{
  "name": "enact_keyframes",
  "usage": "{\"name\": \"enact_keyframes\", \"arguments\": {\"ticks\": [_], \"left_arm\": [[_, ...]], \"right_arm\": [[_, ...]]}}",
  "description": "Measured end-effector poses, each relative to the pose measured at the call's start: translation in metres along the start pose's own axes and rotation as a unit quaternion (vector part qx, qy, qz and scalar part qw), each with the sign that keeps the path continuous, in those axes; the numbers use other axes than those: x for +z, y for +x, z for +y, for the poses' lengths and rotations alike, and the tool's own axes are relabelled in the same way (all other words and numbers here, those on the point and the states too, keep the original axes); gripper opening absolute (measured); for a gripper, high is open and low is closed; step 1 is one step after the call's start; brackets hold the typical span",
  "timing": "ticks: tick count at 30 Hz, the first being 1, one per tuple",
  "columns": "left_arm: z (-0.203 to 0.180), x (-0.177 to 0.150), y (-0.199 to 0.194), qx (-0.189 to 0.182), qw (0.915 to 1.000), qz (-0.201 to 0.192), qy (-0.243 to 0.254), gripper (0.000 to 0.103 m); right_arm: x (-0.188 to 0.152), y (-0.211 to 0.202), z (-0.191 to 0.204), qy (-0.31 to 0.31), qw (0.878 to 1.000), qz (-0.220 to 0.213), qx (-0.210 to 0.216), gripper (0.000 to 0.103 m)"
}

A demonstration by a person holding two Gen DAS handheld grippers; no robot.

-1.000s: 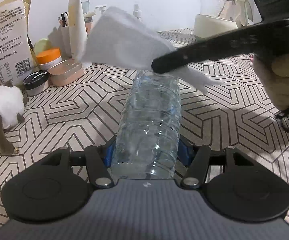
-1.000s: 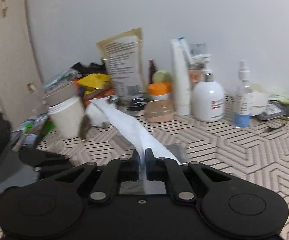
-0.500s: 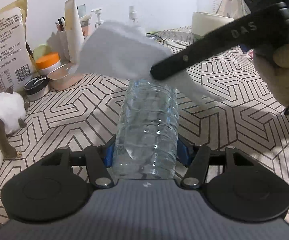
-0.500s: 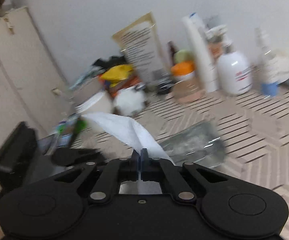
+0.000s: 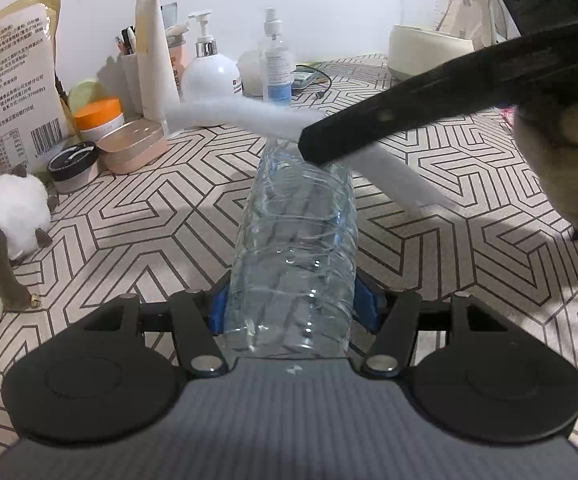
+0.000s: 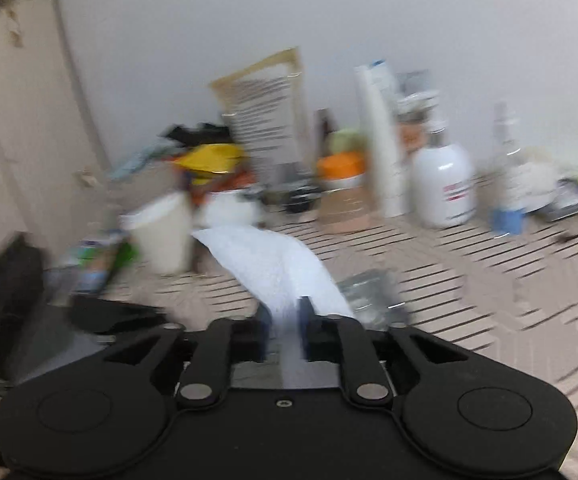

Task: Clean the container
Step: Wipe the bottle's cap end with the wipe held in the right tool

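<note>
A clear ribbed plastic bottle (image 5: pixel 297 248) lies lengthwise between the blue pads of my left gripper (image 5: pixel 293 312), which is shut on its base end. My right gripper (image 5: pixel 309 148) reaches in from the right and holds a white wipe (image 5: pixel 241 118) against the bottle's far end. In the blurred right wrist view the wipe (image 6: pixel 265 260) runs forward from between the fingers of the right gripper (image 6: pixel 285 320), with the bottle (image 6: pixel 369 292) just beyond it. The bottle's neck is hidden behind the wipe and finger.
Along the back wall stand a white pump bottle (image 5: pixel 211 74), a spray bottle (image 5: pixel 277 68), an orange-lidded jar (image 5: pixel 99 118), a pink case (image 5: pixel 133 146) and a printed bag (image 5: pixel 9 84). A kettle (image 5: pixel 435 20) is at back right. A plush toy (image 5: pixel 9 216) sits left on the patterned tabletop (image 5: pixel 469 240).
The wipe has turned from a broad face to a thin edge-on strip over the bottle's far end. The right gripper has swung, blurring its view. The left gripper holds the bottle as before.
</note>
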State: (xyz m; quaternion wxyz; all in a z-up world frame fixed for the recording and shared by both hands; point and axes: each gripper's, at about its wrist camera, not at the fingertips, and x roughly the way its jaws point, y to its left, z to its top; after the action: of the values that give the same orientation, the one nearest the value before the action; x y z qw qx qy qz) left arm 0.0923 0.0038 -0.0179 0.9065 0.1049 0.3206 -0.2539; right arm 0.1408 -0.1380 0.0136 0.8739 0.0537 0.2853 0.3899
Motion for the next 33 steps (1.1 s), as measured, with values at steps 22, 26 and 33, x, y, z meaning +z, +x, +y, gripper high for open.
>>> {"name": "enact_keyframes", "arguments": {"ticks": [22,26,33], "left_arm": [[-0.013,-0.002,0.0,0.002,0.9999,-0.012,0.009,0.058],[-0.009,-0.002,0.002,0.0,0.9999,-0.01,0.001,0.058],[-0.037,0.0,0.004,0.012,0.9997,-0.01,-0.018,0.061]], "right_arm": [[0.021,0.014,-0.017,0.129,0.984,0.054,-0.106,0.057],[0.017,0.022,0.005,0.09,0.984,0.043,-0.15,0.059],[0.006,0.03,0.026,0.081,0.984,0.052,-0.151,0.076]]}}
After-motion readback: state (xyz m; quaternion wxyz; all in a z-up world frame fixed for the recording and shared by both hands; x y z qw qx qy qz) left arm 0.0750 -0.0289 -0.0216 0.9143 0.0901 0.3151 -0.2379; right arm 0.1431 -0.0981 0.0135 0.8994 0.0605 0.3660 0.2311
